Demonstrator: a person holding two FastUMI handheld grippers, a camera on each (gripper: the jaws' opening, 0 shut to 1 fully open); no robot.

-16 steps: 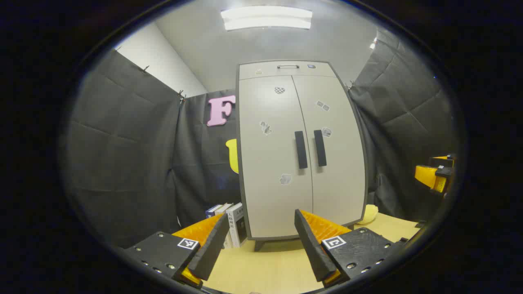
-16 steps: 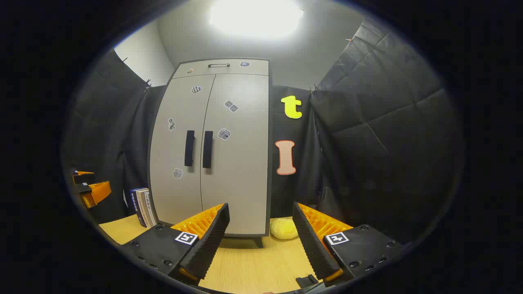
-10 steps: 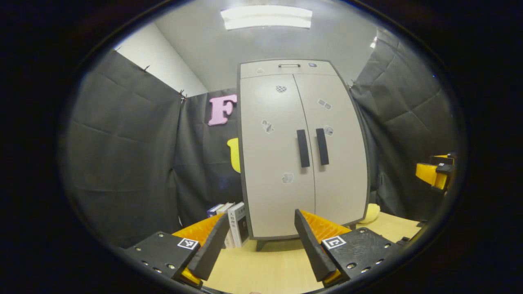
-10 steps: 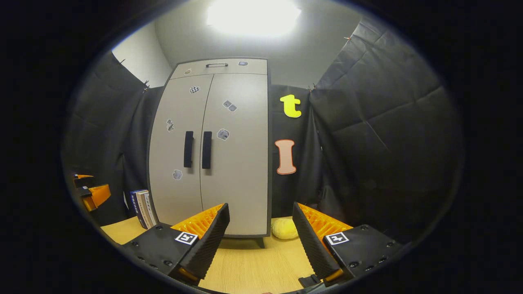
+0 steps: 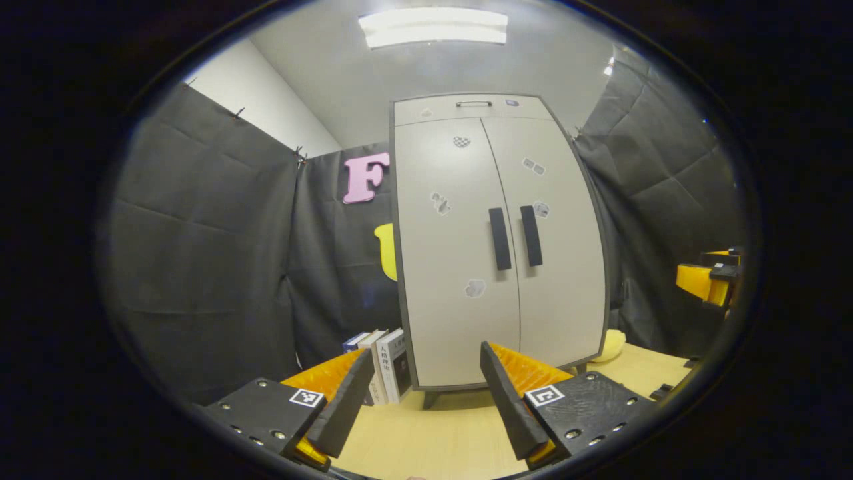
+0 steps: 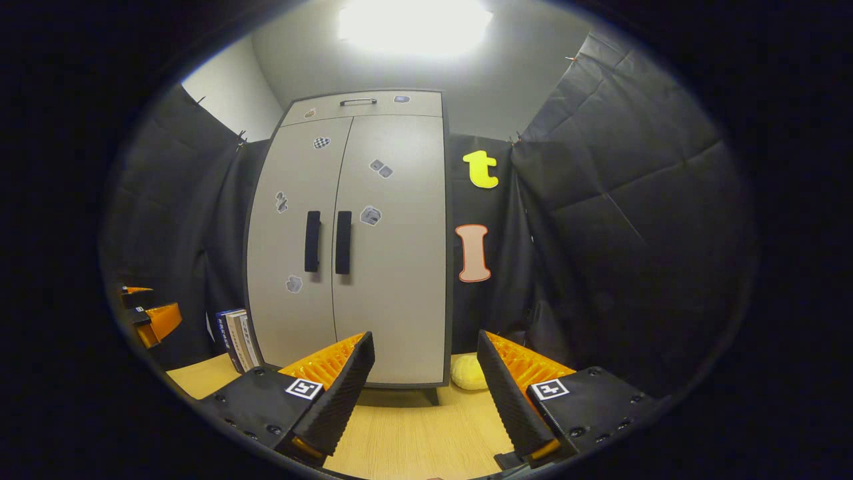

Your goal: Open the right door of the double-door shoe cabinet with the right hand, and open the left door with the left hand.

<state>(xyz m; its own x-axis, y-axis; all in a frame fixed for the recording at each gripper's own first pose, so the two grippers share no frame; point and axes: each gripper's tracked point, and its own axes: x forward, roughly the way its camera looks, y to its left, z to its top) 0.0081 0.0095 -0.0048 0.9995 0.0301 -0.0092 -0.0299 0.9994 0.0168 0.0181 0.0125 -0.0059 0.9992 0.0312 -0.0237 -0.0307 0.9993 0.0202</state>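
Shoe cabinet (image 5: 496, 247) stands ahead of left gripper (image 5: 426, 400) and right gripper (image 6: 426, 400), well apart, both doors closed (both grippers spread apart, empty). Wooden table (image 6: 413, 440) beneath, books (image 5: 386, 363) beside cabinet.

The shoe cabinet (image 5: 496, 247) stands on the table (image 5: 440, 440) before me, books (image 5: 386, 365) at its left (a soft toy (image 6: 468, 373) right).

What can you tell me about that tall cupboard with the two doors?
The cabinet is tall, pale grey with a dark frame, and looks like laminated board. Both doors are shut, each with a black vertical handle by the centre seam and small stickers. A narrow top panel carries a small handle. It stands upright on short legs on the wooden table, untouched.
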